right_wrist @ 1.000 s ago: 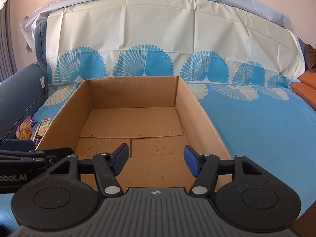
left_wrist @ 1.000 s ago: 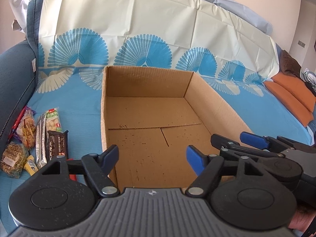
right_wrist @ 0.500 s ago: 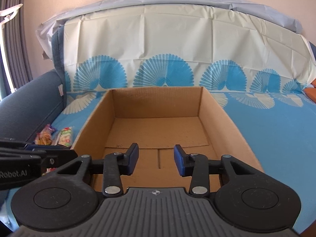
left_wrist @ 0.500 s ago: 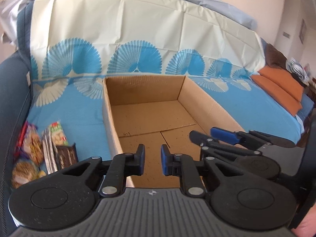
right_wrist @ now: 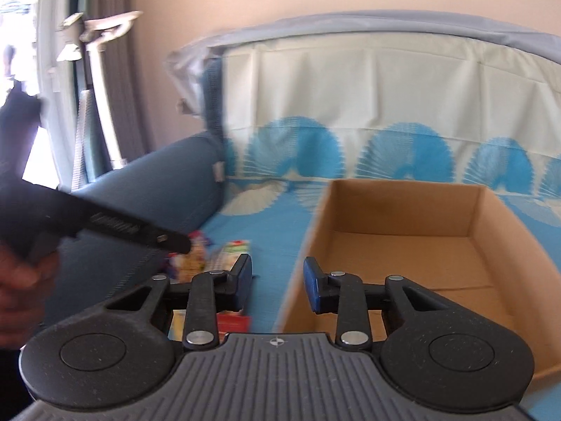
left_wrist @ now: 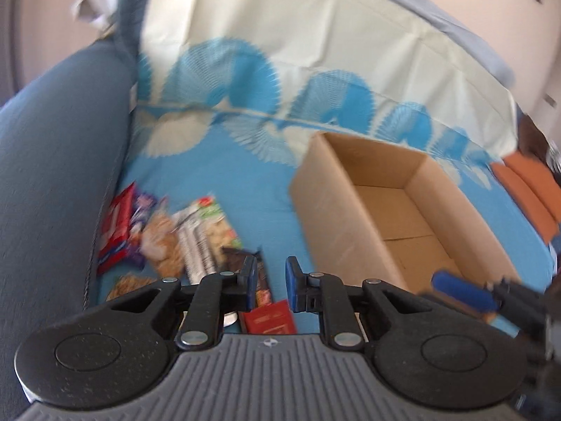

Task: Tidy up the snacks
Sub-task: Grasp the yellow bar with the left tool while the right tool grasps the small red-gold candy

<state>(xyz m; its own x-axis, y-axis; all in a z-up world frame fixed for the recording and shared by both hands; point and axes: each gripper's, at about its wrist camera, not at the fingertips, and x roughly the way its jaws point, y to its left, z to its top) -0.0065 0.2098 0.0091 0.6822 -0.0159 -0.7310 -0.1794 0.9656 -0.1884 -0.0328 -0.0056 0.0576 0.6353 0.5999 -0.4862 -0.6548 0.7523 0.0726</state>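
Blue sofa armrest (left_wrist: pixel 59 161), orange cushions (left_wrist: pixel 529 189)

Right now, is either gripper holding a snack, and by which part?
Nothing is held. The left gripper and right gripper have empty gaps; the snack packets lie untouched.

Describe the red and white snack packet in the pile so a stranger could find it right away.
Start at the open brown cardboard box on the blue patterned sofa cover; left of it lies a pile of snack packets against the dark blue sofa armrest. The red and white snack packet lies nearest the armrest, the pile's only mostly red wrapper there.
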